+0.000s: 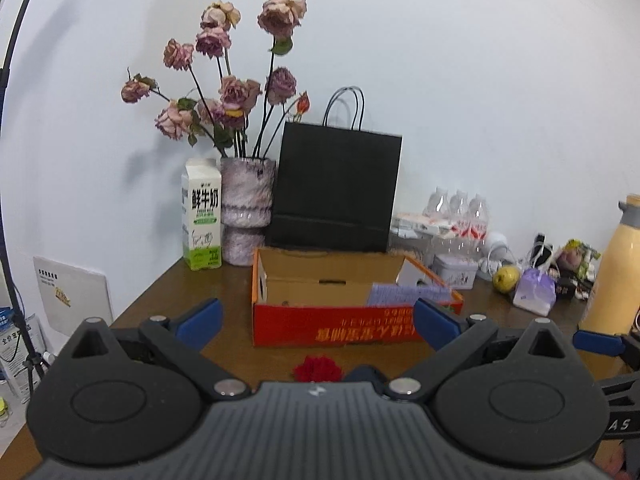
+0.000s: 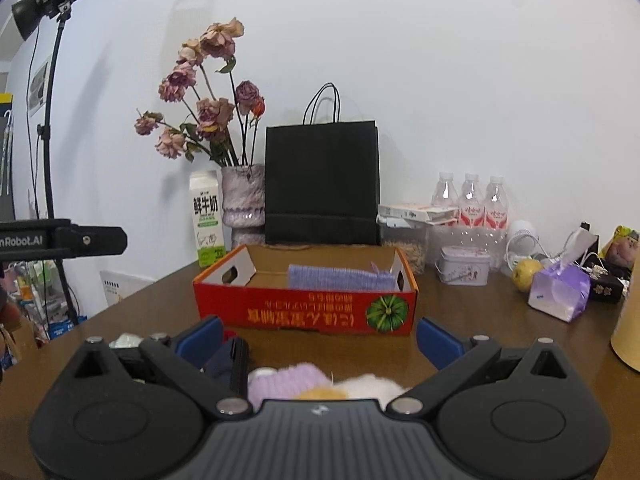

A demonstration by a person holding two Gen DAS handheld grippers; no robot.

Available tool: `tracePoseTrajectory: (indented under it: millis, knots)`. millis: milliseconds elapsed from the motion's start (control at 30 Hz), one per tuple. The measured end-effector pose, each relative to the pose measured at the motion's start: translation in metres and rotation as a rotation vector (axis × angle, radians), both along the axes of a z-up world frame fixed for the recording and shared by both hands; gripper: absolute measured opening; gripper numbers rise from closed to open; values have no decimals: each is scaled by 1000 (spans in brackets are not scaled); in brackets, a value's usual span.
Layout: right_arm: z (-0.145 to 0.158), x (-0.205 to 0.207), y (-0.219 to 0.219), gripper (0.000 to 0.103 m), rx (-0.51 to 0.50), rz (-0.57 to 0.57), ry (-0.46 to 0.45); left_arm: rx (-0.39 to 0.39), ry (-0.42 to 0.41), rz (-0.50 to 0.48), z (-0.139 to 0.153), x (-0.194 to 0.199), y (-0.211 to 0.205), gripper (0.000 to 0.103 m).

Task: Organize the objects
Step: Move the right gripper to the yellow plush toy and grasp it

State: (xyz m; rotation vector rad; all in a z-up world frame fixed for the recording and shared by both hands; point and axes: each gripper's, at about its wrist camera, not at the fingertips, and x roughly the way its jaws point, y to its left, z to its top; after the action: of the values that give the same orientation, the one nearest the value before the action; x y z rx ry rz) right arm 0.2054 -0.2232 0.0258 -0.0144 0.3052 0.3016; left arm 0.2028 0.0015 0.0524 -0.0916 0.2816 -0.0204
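Left gripper (image 1: 316,320) spread wide, nothing held, poised above red flower (image 1: 318,368) before cardboard box (image 1: 332,328). Right gripper (image 2: 318,338) likewise released over plush pile (image 2: 320,384). Purple knit (image 2: 340,278) already in box, likely collection bin.

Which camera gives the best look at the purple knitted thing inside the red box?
The right wrist view: the purple knitted piece spans the red box interior. The left wrist view shows a blurred part behind the fingertip.

Cardboard box (image 2: 306,304) sits before bag (image 2: 322,184), milk carton (image 2: 207,218) at left
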Motion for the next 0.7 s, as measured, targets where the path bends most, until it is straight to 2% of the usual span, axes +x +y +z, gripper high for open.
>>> tracePoseTrajectory:
  millis: [467, 700]
  knots:
    - [-40, -31, -19, 103, -71, -11, 120, 42, 114, 28, -33, -30, 24, 103]
    - [-59, -10, -26, 103, -83, -4, 213, 29, 147, 41, -41, -33, 33, 103]
